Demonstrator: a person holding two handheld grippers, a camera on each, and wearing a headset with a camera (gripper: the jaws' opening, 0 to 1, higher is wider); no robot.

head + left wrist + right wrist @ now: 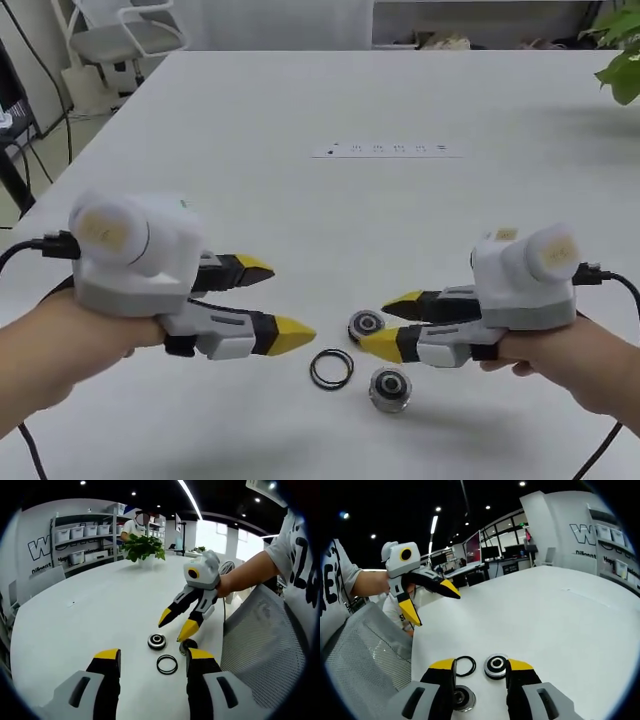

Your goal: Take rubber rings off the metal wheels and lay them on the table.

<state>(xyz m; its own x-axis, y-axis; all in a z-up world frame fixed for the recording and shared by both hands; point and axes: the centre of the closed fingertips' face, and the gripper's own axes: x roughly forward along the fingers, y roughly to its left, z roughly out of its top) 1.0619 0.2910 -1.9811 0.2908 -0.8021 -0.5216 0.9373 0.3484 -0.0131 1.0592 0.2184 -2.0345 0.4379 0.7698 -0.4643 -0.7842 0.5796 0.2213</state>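
The left claw (272, 300) and the right claw (392, 322) both stand wide open with nothing between their yellow-tipped jaws, pointing toward each other above the white surface (300, 150). The task's things lie between them. A thin black rubber ring (331, 369) lies flat and free on the surface. A small dark-rimmed metal wheel (366, 324) rests just beside the right claw's tips. A silver metal wheel (390, 388) sits near the ring, closer to the person. The dark-rimmed wheel looks as if it wears its rubber and the silver one looks bare, though the detail is too small to be sure. The wheels are probably dense and stiff for their size, and smooth enough to skate on the slick surface, so one claw would best clamp a wheel across its flat faces or hub. The rubber is likely light, soft and stretchy, and it probably grips its groove. The other claw should pinch a short stretch of the outer edge and roll it off sideways rather than pull straight, since it may snap back.
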